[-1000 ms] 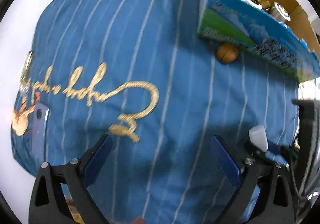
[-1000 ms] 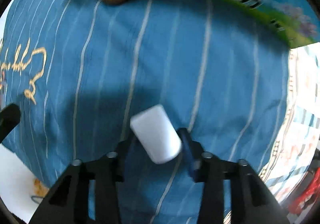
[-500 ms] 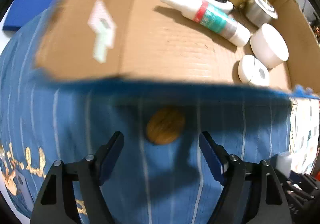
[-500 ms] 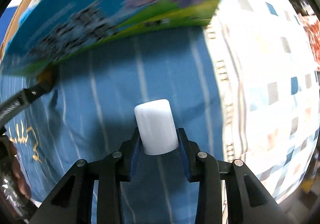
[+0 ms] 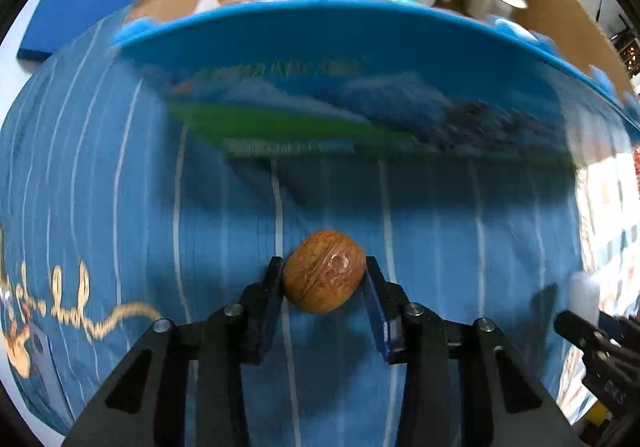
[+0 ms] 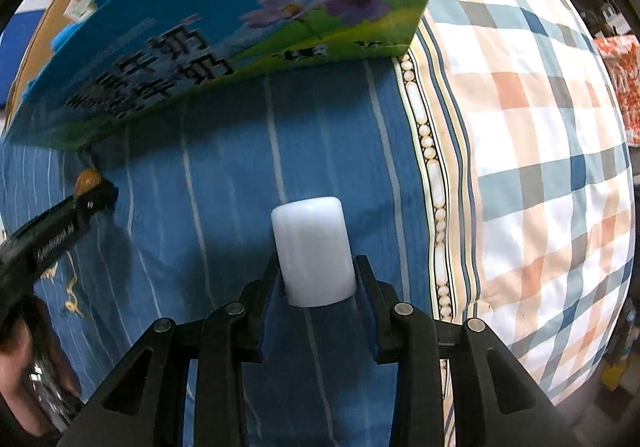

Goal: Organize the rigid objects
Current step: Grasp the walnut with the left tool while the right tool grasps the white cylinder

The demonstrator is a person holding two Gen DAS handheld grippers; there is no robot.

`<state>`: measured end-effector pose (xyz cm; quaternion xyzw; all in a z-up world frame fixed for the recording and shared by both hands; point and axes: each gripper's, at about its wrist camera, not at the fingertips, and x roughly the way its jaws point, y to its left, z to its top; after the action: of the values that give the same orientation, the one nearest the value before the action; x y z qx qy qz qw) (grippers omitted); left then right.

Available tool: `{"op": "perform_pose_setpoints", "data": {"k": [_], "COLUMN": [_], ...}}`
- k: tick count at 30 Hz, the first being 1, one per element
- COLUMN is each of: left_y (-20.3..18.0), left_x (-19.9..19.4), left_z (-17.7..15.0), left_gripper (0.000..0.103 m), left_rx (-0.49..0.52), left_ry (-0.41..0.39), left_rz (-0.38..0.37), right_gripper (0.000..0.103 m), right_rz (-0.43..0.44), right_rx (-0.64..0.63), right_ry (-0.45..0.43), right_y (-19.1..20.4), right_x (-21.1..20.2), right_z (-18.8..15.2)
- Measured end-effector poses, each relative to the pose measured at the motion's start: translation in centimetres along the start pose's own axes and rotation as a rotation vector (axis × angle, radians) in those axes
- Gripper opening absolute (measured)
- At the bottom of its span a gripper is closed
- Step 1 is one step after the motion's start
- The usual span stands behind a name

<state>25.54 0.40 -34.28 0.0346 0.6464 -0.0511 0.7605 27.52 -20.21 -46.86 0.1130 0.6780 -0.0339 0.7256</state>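
Left wrist view: left gripper [image 5: 324, 279], its 2 fingers [image 5: 267, 301] clamped on a brown walnut [image 5: 324, 272], one on each side of the shell. Blue striped cloth [image 5: 440, 231] lies beneath the fingers. Ahead of the fingertips: printed wall of a cardboard box [image 5: 340, 87]; jars and a bottle show inside, blurred.

Right wrist view: right gripper [image 6: 316, 279] fingers pinch a white cylinder [image 6: 312, 251], which sticks out forward past the tips. Checked cloth [image 6: 540, 151] lies right of the fingers.
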Motion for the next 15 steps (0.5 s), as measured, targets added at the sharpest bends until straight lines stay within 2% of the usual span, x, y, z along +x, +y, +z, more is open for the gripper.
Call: {"op": "perform_pose_setpoints", "data": {"k": [7,10,15], "left_y": [-0.9,-2.7,-3.0], "left_x": [-4.4,-6.7,-10.5], "left_z": [-4.3,-6.3,-7.4], "left_gripper": [0.035,0.035,0.035], "left_rx": [0.011,0.017,0.018], "left_ry": [-0.066,-0.080,-0.125], "left_rz": [-0.014,-0.035,-0.071], "right_gripper": [0.036,0.036,0.036], "right_rz": [-0.014,-0.007,0.015], "right_rx": [-0.063,-0.077,-0.078], "right_ry": [-0.020,-0.027,-0.067], "right_y": [2.2,2.5,2.1], "right_x": [-0.9,-1.7,-4.5], "right_z": [-3.8,-4.9,-5.4]}}
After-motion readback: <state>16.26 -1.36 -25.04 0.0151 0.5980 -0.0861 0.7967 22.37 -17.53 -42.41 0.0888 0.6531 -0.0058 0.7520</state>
